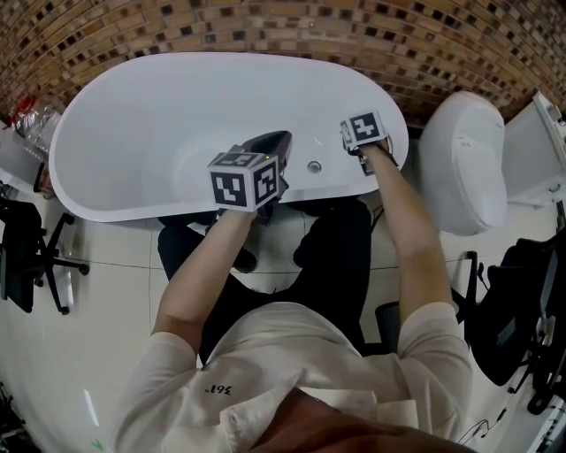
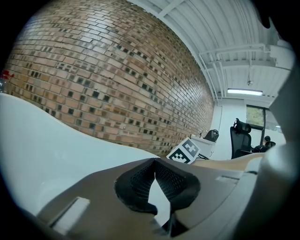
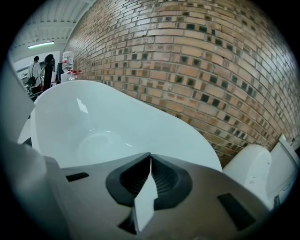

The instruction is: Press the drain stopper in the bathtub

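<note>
A white oval bathtub (image 1: 133,208) stands against a brick wall. A small round chrome fitting (image 1: 314,165) sits on its near inner wall, between my two grippers; I cannot tell whether it is the stopper. My left gripper (image 1: 276,140) reaches over the near rim to the left of the fitting, with its black jaws shut and empty. My right gripper (image 1: 358,133) hovers over the tub's right end, its jaws mostly hidden under the marker cube. In the left gripper view the left gripper (image 2: 154,162) has its tips touching. The right gripper (image 3: 150,158) is likewise shut above the tub basin (image 3: 93,136).
A white toilet (image 1: 464,164) stands just right of the tub, with its tank (image 1: 539,150) beyond. Black office chairs are at the far left (image 1: 22,252) and right (image 1: 522,301). The brick wall (image 1: 283,26) runs behind the tub. The person's legs press against the near rim.
</note>
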Available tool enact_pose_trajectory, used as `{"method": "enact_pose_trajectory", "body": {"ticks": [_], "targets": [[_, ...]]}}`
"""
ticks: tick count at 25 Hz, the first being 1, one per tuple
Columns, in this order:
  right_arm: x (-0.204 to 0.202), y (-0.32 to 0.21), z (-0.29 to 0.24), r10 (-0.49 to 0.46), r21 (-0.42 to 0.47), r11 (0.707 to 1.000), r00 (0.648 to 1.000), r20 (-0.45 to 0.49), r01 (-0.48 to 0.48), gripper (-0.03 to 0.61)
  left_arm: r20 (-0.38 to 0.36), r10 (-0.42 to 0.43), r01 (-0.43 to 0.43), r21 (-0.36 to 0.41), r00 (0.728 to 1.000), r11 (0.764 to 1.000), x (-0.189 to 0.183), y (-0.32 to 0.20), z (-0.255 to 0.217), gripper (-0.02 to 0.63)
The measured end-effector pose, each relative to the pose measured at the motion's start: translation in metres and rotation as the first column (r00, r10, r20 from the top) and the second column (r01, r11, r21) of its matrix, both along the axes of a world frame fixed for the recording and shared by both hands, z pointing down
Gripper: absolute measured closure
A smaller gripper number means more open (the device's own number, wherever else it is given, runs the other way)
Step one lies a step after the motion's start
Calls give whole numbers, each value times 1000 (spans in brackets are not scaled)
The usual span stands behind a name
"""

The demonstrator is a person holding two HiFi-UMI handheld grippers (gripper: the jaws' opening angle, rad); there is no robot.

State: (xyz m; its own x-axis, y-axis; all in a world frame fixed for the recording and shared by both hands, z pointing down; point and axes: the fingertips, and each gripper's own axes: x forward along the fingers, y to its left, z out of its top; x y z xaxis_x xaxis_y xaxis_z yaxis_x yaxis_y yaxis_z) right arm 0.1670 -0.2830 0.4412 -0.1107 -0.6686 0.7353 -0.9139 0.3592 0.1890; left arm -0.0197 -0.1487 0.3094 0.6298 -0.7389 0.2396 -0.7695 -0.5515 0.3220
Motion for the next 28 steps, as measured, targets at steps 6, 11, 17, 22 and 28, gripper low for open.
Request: {"method": "enact_pose_trajectory", "body": {"ticks": [6, 11, 17, 22, 28], "targets": [[5, 16, -22, 2, 25, 1000, 1000, -3, -2, 561, -4, 11, -11, 22, 1000, 1000, 4, 8, -11, 606], [5, 16, -48, -29, 118, 993, 999, -16, 31, 561, -3, 26, -26, 26, 1000, 999, 7, 15, -13, 606], [6, 28, -64, -18, 144, 989, 1000, -24, 22, 565, -13, 28, -28, 40, 1000, 999, 5, 21, -19, 606], [-6, 36, -77, -41, 180, 983, 999, -22, 44, 565, -17, 32, -31, 50, 999, 998, 6, 25, -23, 606], [-20, 43, -92, -60, 218, 974, 998, -17, 62, 565, -23, 30, -29, 60, 999, 998, 2, 27, -26, 606]]}}
